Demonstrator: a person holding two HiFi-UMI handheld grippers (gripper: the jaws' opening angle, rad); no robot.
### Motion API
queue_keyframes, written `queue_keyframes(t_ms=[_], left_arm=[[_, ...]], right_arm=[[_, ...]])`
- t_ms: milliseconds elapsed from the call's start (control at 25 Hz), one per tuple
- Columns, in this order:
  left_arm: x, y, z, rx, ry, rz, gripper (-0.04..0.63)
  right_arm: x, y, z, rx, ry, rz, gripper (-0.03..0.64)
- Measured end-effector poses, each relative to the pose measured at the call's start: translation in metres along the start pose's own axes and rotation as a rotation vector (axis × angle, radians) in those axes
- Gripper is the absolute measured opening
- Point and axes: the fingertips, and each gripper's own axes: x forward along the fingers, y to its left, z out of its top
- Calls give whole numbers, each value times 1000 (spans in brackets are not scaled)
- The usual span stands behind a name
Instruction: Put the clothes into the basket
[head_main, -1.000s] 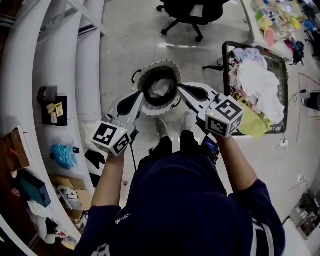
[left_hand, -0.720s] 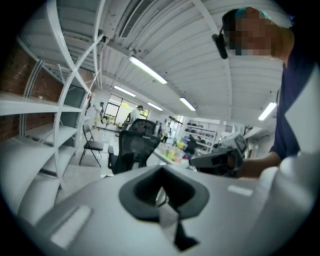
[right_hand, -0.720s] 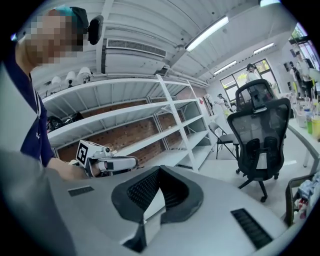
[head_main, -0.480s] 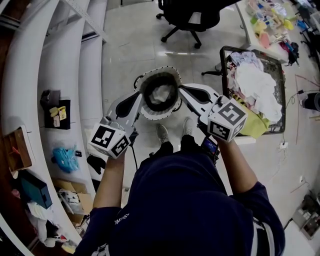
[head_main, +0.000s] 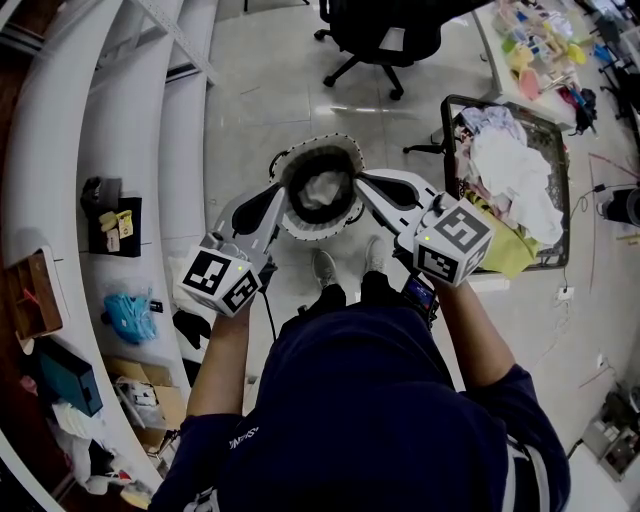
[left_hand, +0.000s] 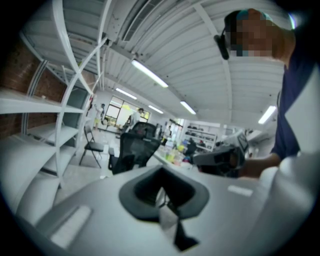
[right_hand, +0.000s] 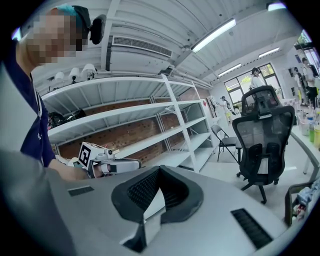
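The basket (head_main: 318, 228) is being held off the floor ahead of the body, its rim being pinched from either side by the closed left gripper (head_main: 279, 201) and right gripper (head_main: 363, 188), with both forearms being extended. Clothes (head_main: 512, 170) are lying in the cart (head_main: 449, 130) on the right.

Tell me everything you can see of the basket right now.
The basket is round and soft-looking, with a white outer wall, a dark-stitched rim and a dark inside. It is upright, its open top facing the head view, just ahead of the person's shoes. A crumpled white garment lies inside. The left claw and the right claw are shut on opposite sides of its rim. It seems to hang between them.
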Motion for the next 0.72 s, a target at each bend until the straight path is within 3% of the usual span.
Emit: queue_keyframes(t_ms=[720], left_arm=[[-7, -4, -5, -9, -8, -6, 2]], right_arm=[[2, 7, -5, 6, 18, 5, 6]])
